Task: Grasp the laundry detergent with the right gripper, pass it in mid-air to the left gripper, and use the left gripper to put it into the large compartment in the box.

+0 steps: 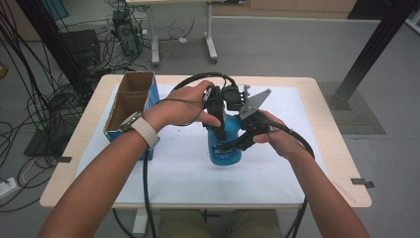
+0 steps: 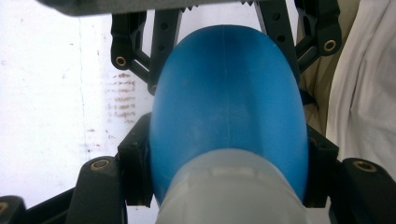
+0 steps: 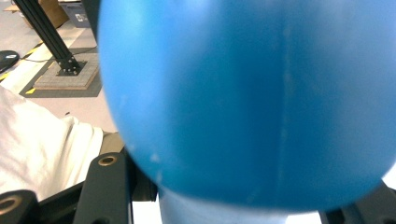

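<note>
High view: we see a blue bottle (image 1: 225,144) standing upright at the middle of the white table (image 1: 178,171), with an open cardboard box (image 1: 130,101) at its nine o'clock. Our left gripper (image 1: 220,130) pinches the bottle from eleven o'clock, our right gripper (image 1: 236,144) from three o'clock. Both clamp its body, likely steadying it so neither grip slips.

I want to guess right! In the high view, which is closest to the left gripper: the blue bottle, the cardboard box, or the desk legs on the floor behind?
1. Blue bottle: held in the left gripper's jaws.
2. Cardboard box: at the table's left edge.
3. Desk legs: on the floor beyond the table.
</note>
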The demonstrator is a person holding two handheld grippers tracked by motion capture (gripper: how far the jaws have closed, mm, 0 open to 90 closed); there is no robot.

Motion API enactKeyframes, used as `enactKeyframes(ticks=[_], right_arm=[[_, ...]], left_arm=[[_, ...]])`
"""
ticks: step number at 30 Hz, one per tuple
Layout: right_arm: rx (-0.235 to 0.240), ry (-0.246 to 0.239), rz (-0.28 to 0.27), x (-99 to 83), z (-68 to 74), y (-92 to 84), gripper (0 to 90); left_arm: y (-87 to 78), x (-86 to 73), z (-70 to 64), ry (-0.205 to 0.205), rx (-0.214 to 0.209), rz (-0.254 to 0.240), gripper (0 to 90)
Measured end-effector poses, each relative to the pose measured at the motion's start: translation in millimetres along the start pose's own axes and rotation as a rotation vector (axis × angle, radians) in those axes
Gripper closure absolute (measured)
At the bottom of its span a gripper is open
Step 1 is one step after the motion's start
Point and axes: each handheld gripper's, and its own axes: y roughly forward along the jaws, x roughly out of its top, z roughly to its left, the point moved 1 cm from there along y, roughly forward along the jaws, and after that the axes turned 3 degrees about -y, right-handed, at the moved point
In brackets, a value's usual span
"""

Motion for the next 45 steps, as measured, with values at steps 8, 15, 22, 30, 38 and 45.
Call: enactKeyframes(ticks=[8,15,22,30,38,45], right_arm=[[-0.001,-0.011,0.0,0.9,-0.9,0.6,41.8],[0.0,-0.005,-0.001,1.0,-0.7,0.5,41.8],[0.0,-0.005,0.001,0.8,-0.9,0.6,41.7],[0.001,-0.007,-0.002,1.1,-1.1,0.5,41.7],[0.001,-0.006,-0.006,1.5,-1.0,0.9,41.7],[0.003,-0.01,-0.014,2.2,-1.6,1.2,41.6]], left_arm=[[-1.0,-1.8,0.2,-0.007,0.001,-0.006,37.2],[-0.7,-1.6,0.5,-0.006,0.0,-0.004,37.3],[-0.7,-1.5,0.8,-0.009,-0.001,-0.003,37.3],[-1.3,-2.0,0.8,-0.012,-0.001,-0.007,37.3],[-2.0,-2.5,0.4,-0.012,0.004,-0.012,37.3],[-3.5,-2.6,0.2,-0.017,0.006,-0.01,37.4]])
